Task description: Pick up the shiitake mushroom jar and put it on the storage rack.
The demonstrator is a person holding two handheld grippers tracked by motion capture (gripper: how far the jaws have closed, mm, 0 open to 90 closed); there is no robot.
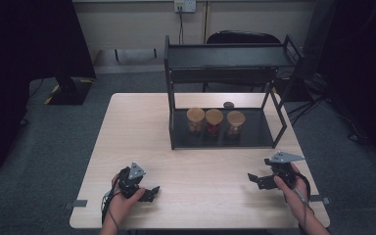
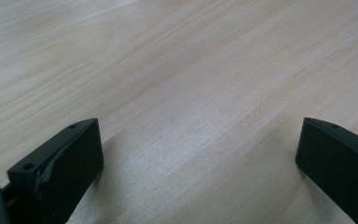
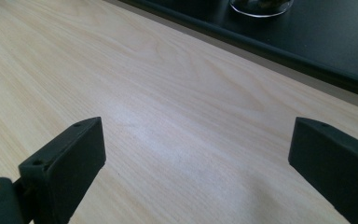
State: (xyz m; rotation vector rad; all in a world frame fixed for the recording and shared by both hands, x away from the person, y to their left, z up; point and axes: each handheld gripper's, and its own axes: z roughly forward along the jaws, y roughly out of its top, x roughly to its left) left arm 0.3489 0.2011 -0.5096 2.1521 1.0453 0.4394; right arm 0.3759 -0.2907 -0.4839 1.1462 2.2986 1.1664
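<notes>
Three glass jars with round wooden lids stand in a row on the lower shelf of a black two-tier rack (image 1: 274,117): a left jar (image 1: 195,120), a middle jar (image 1: 214,121) with red contents, and a right jar (image 1: 235,122). My left gripper (image 1: 152,191) rests near the table's front left, open, with bare wood between its jaws (image 2: 198,154). My right gripper (image 1: 253,178) sits at the front right, open and holding nothing (image 3: 196,149). The rack's black base edge (image 3: 279,46) and the bottom of a jar (image 3: 261,5) lie ahead of it.
A small dark object (image 1: 228,104) lies on the light wooden table (image 1: 142,127) behind the rack. The rack's top shelf (image 1: 225,55) is bare. A dark chair back (image 1: 242,36) stands behind the table. A black stand base (image 1: 68,90) sits on the floor at left.
</notes>
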